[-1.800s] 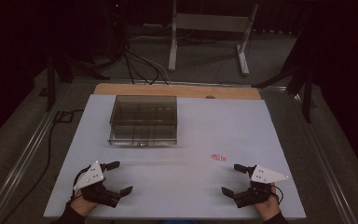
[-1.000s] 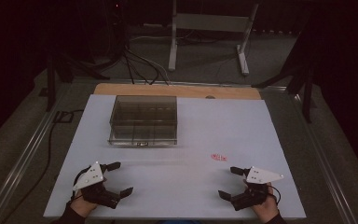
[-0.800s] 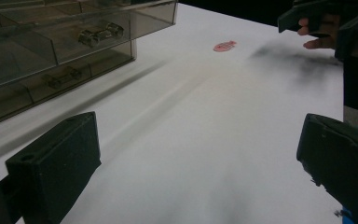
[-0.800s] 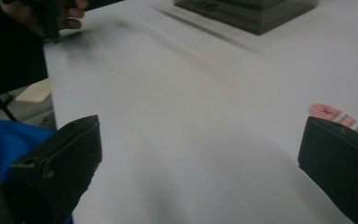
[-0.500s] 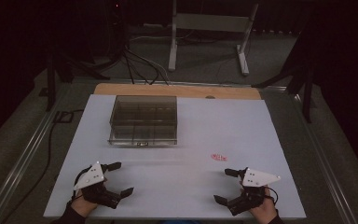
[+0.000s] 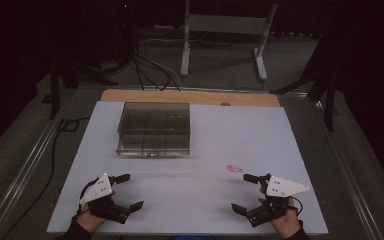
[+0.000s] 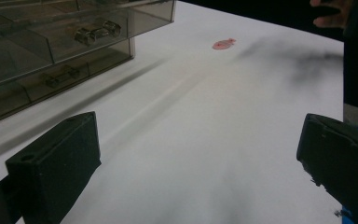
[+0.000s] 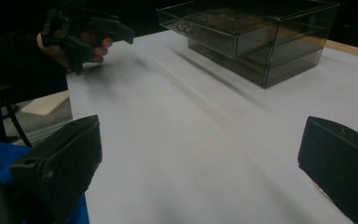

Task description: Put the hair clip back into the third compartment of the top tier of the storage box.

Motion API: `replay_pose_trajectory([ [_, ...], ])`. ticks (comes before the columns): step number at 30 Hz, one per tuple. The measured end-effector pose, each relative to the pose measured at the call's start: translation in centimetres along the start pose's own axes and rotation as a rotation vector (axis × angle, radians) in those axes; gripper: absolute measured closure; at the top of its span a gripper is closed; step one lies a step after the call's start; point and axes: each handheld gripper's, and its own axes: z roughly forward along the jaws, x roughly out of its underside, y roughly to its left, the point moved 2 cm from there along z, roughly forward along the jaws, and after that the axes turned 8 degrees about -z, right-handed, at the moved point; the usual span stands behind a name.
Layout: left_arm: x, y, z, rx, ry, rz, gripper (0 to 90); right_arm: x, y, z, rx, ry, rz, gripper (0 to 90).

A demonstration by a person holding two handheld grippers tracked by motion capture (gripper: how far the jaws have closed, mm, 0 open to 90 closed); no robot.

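Small pink tag (image 6: pixel 234 168) lies flat on white table (image 6: pixel 280 135).

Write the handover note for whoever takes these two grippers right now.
Left gripper: open, holds nothing, low over the near left part of the white table.
Right gripper: open, holds nothing, near right, jaws pointing left, just short of the small pink piece.
Clear drawer box: far left of centre, drawers look closed, small metal parts inside.
Done: nothing gripped yet.
Left: probably pick up the pink piece; the right gripper is closest.
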Motion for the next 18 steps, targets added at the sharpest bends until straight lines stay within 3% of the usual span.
replay_pose_trajectory([
  [9, 0.0, 0.1, 0.0, 0.005, -0.001, -0.008, 0.5, -0.7, -0.7, -0.1, 0.012, -0.018, 0.015, 0.0],
  [18, 0.1, 0.0, 0.1, 0.007, 0.005, -0.006, 0.5, -2.0, -2.3, -0.3, 0.055, -0.036, 0.017, 0.0],
])
